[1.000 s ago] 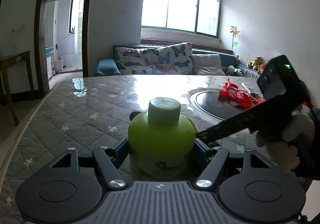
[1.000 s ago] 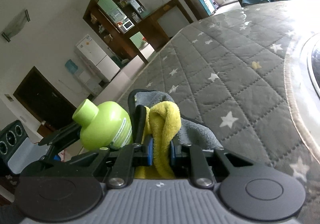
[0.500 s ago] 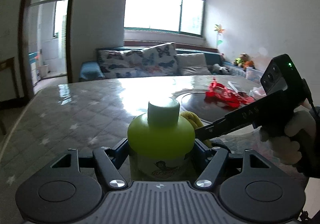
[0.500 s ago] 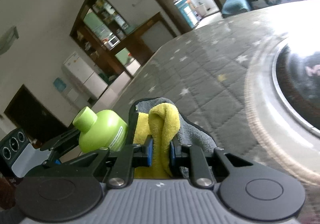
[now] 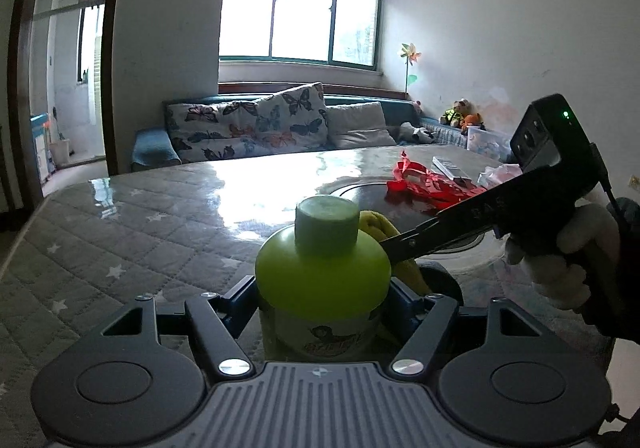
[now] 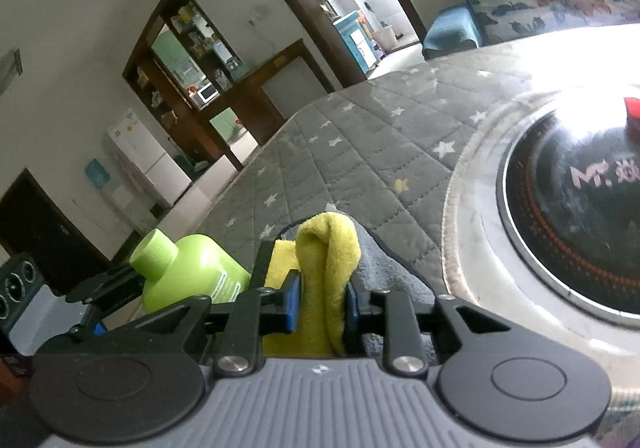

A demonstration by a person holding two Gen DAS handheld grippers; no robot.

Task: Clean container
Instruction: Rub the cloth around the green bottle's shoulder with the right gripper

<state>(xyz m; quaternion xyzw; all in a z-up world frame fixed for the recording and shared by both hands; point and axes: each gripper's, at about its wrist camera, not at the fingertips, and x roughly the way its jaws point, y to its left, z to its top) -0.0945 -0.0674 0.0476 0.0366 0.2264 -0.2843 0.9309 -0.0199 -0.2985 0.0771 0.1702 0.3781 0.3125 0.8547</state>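
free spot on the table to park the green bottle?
Bare quilted cover left of the green bottle, out to the table edge, and ahead toward the sofa. Crowded on the right: dark round inset, red item, and the right hand-held gripper with its yellow cloth.

Right gripper [image 6: 320, 304] clamps yellow cloth [image 6: 326, 272] — green bottle [image 6: 192, 272] just left, held by left gripper [image 6: 104, 288].

The container [image 5: 323, 280] is a lime-green bottle with a paler green screw cap [image 5: 326, 226] and a printed label low on its body; it stands upright, cap closed; a folded yellow cloth [image 6: 326, 280] with a grey backing sits just beside its right side.
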